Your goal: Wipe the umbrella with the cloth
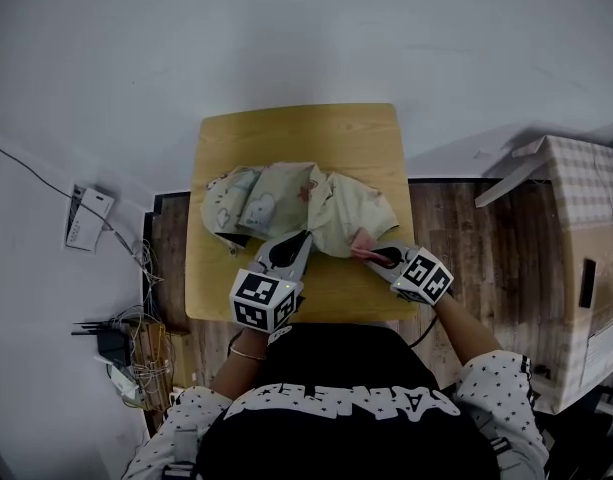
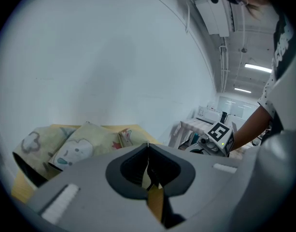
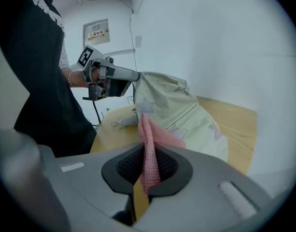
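Pink cloth [image 3: 155,139] sits clamped in the right gripper [image 1: 384,258] fingers, at the five o'clock edge of the umbrella [image 1: 286,203] on the table [image 1: 356,128]. Left gripper [image 1: 298,243], fingers together, seems to pinch canopy fabric at seven o'clock. Best play: pull that fabric taut, drag the cloth flat toward eleven, light pressure.

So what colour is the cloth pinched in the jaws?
Pink; the cloth shows best in the right gripper view.
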`<state>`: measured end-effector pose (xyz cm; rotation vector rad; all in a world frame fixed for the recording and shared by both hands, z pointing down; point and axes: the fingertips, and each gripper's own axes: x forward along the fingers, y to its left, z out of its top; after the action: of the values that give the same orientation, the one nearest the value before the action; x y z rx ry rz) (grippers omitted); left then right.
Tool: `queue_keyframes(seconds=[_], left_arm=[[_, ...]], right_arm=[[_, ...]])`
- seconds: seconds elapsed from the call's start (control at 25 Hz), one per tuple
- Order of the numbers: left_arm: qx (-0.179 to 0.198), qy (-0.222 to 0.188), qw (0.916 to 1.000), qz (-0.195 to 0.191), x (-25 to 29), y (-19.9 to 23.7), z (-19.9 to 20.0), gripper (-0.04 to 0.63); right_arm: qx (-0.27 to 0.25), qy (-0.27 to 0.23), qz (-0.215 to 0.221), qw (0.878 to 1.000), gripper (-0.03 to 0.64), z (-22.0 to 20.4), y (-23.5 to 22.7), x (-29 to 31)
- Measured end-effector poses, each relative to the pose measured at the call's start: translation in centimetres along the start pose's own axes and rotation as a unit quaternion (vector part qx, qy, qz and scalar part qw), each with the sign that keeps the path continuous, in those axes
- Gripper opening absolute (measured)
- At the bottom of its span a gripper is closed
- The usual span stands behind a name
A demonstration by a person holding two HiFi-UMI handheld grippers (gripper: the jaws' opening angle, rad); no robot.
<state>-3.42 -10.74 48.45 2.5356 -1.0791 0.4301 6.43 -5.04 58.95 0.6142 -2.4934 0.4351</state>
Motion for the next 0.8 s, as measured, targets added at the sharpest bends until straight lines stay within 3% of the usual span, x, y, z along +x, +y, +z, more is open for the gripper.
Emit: queue_keyframes(seconds=[0.2,0.52,0.8], left_arm=[[0.012,0.004,0.9994,-0.031,1.6,-2.0,0.3,0.003],[0.044,0.040,0.9933,-0.099,6.2,-7.2,-0.6,0.003],[0.077,0.092,0.9844,-0.129,10.3,-9.6,-4.2,0.003]], right_arm=[[0.032,-0.060,-0.038,0.997,0.034,1.7,-1.1,-2.2],[0.103,-0.164,-0.131,0.972,0.034,4.7,-3.7,-7.8],[0.122,-0.191,-0.176,0.958,0.034,4.8,-2.9,-11.3]])
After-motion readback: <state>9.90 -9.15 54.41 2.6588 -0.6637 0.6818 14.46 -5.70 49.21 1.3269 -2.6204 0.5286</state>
